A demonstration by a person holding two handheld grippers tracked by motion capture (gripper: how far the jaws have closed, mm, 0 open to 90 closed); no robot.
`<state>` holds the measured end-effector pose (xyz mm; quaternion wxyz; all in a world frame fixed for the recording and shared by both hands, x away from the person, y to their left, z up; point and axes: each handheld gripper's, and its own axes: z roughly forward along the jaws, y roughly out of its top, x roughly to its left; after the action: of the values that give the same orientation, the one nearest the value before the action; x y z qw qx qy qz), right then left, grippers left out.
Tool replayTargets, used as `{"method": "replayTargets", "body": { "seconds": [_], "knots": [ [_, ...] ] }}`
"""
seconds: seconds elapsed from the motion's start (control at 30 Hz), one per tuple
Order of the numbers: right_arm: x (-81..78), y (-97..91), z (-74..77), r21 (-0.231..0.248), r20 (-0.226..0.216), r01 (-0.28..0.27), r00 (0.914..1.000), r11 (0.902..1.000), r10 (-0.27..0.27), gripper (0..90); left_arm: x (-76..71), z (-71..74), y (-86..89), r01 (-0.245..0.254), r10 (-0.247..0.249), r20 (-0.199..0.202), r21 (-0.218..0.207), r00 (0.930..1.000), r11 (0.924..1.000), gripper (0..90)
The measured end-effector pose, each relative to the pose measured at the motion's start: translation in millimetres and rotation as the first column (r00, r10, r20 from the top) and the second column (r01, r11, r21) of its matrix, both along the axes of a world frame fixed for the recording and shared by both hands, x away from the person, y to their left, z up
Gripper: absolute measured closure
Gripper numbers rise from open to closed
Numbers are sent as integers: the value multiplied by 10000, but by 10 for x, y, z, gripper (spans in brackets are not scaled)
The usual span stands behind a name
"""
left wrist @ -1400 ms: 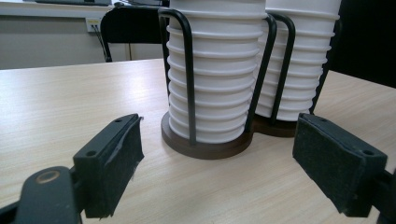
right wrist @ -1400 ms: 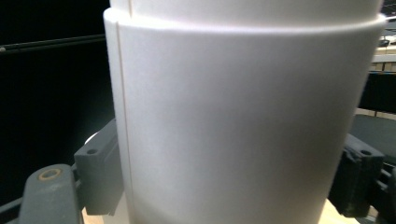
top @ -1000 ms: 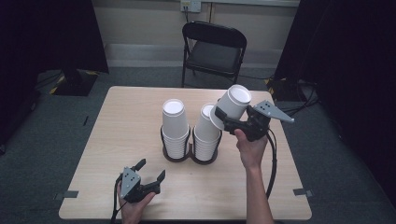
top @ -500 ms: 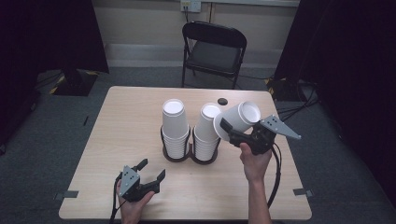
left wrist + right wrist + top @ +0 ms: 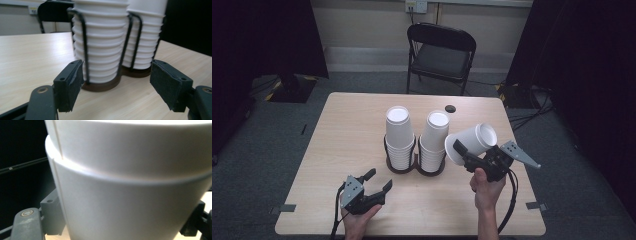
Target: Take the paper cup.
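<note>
The right tool [image 5: 460,150] is clenched on a white paper cup [image 5: 472,141]. It holds the cup in the air, tilted on its side, with the closed bottom turned up and away from the person and the open mouth turned toward the stacks. The cup hangs just to the right of the right stack, above the right part of the light wooden counter [image 5: 347,130]. In the right gripper view the white wall of the cup [image 5: 130,195] stands between the two black jaws, one jaw at each side of it.

Two stacks of white paper cups stand upside down in a dark wire holder with two round rings [image 5: 414,165] near the middle of the counter. The left stack [image 5: 399,135] and the right stack [image 5: 434,140] are just beside each other.

The left tool [image 5: 378,180] lies low at the near left part of the counter, in the person's left hand [image 5: 359,220]. Its jaws stand apart with nothing between them, though they have just been closing a little. In the left gripper view they point toward the base of the holder [image 5: 105,85].

A small dark round thing [image 5: 450,108] lies on the far side of the counter. A black folding chair [image 5: 439,55] stands behind it.
</note>
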<state>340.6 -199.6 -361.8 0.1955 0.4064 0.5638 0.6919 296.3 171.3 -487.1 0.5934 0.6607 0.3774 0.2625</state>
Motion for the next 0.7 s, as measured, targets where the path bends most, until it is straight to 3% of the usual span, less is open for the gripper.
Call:
{"method": "replayTargets", "body": {
  "seconds": [0.3, 0.4, 0.57, 0.7],
  "knots": [
    [-66, 91, -279, 183, -596, -337, 9976, 9993, 347, 164, 11, 49, -112, 1006, -999, 200, -332, 9948, 9944, 285],
    [-99, 100, -374, 612, -858, -646, 9939, 9960, 698, 163, 3, 47, -131, 1055, -1046, 309, -273, 9940, 9940, 306],
    [-131, 126, -488, 860, -1235, -749, 9887, 9935, 853, 164, 52, 16, -147, 1400, -1400, 47, -498, 9901, 9889, 326],
    [-154, 185, -617, 1054, -1546, -960, 9816, 9898, 1117, 164, 53, 7, -169, 1664, -1659, 147, -500, 9860, 9848, 375]
  ]
}}
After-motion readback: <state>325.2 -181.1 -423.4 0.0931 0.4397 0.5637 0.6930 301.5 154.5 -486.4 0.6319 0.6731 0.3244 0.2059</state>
